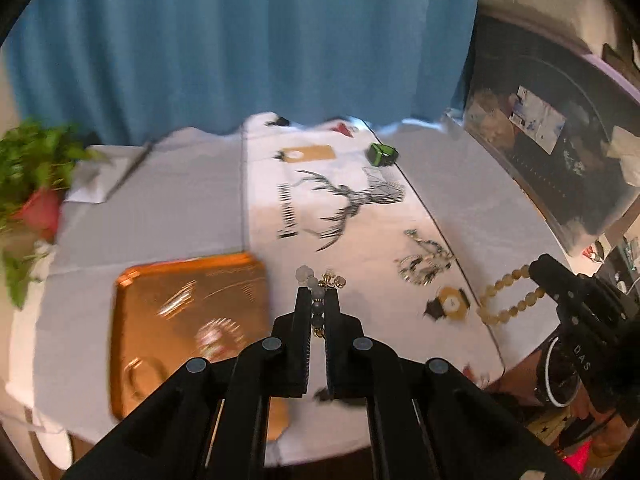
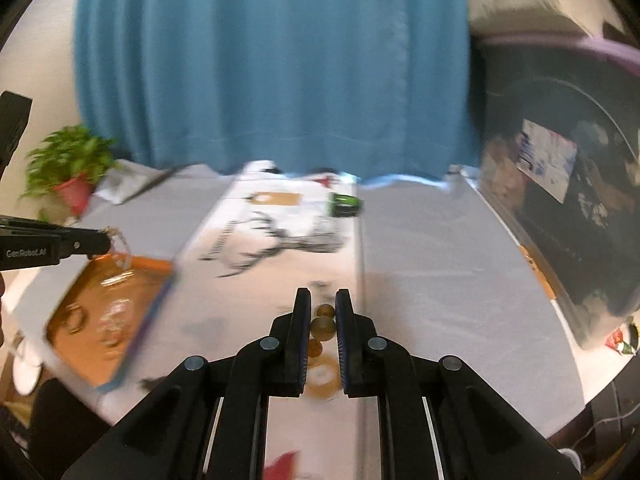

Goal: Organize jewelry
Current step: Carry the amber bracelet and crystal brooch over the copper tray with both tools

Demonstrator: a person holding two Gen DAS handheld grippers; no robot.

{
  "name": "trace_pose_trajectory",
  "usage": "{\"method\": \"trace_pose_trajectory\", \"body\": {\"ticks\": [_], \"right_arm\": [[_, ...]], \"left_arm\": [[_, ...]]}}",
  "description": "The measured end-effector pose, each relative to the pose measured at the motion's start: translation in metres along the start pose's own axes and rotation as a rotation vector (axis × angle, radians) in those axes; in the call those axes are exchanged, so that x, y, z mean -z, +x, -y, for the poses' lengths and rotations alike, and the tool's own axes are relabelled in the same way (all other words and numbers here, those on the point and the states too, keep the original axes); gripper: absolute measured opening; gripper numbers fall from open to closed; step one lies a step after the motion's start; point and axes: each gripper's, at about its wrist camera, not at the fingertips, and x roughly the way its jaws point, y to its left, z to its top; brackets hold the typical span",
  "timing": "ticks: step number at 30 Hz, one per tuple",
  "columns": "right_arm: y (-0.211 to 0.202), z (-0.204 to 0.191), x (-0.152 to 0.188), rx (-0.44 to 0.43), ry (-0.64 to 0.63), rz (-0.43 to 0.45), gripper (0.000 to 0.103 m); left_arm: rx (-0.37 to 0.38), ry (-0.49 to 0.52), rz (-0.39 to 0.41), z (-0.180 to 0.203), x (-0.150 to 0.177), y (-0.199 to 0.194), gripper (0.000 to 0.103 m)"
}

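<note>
Left gripper [image 1: 318, 300]: the jaws are clamped on a grey bead bracelet [image 1: 318, 308]; the beads run in a line between the two pads, along the direction of the fingers, and a small cluster of gold charms sticks out past the tips.

Right gripper [image 2: 323, 312]: the jaws are clamped on an amber bead bracelet [image 2: 322, 327]; in the left wrist view this loop [image 1: 508, 294] hangs out from the tips toward the table.

Long axis of each bracelet: the held part lies along the fingers in both grippers; the free part of the amber loop is stretched sideways, away from the right gripper [image 1: 538, 270].

Where the goal lies: the orange tray [image 1: 188, 320] sits on the white cloth to the left of both grippers; I judge it is the place for the jewelry, because some rings or chains already lie in it.

Nearer hand: the left gripper [image 2: 102, 240] is just beside the tray's [image 2: 156, 265] far edge, the right one is well apart from it, so the left should arrive first.

Left on the table: a watch with a yellow face [image 1: 450, 304] and a heap of silver chain [image 1: 424, 260], between the two grippers.

Risk: both views are blurred, and the hanging loops may swing.
</note>
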Motion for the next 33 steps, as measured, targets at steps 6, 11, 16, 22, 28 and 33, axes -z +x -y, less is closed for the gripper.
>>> {"method": "trace_pose_trajectory", "body": {"ticks": [6, 11, 16, 22, 28, 33], "right_arm": [[-0.052, -0.067, 0.023, -0.103, -0.040, 0.013, 0.013], [-0.077, -0.108, 0.050, -0.182, -0.063, -0.016, 0.013], [-0.098, -0.150, 0.079, -0.247, -0.132, -0.054, 0.013], [-0.120, -0.183, 0.102, -0.294, -0.184, -0.080, 0.013], [-0.138, -0.202, 0.112, -0.318, -0.224, -0.083, 0.013], [-0.149, -0.213, 0.115, -0.322, -0.252, -0.077, 0.013]], "left_arm": [[-0.083, -0.033, 0.055, -0.027, 0.061, -0.060, 0.004], [-0.147, -0.076, 0.069, -0.050, 0.108, -0.093, 0.004], [-0.180, -0.123, 0.099, -0.069, 0.147, -0.123, 0.004], [-0.182, -0.163, 0.118, -0.081, 0.176, -0.143, 0.004], [-0.180, -0.180, 0.133, -0.087, 0.195, -0.154, 0.004], [-0.169, -0.176, 0.127, -0.087, 0.201, -0.157, 0.004]]}}
